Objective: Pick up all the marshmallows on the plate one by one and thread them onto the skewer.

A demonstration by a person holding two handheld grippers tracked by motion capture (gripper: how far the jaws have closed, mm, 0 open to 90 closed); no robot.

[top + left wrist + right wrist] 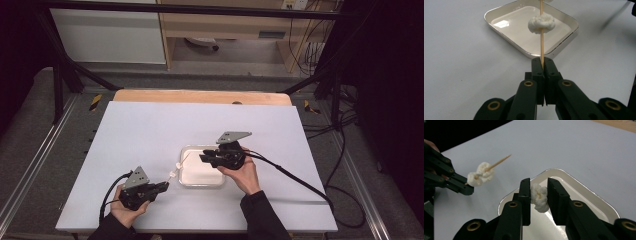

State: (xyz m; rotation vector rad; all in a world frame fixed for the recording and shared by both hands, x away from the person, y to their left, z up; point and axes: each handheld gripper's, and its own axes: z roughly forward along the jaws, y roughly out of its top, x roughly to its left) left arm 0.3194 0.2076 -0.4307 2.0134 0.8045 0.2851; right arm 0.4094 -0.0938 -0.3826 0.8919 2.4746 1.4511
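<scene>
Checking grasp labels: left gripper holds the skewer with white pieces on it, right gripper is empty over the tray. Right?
Not quite. The right gripper is not empty: its jaws clamp a white piece above the tray, as the right gripper view shows. The left gripper does hold the skewer.

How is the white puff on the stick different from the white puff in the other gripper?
The puff on the stick has a wooden skewer poked through it; the puff in the right gripper has none. The first rides on the skewer, clamped by the left gripper; the second is squeezed between black jaws above the tray. Both are white and lumpy.
</scene>
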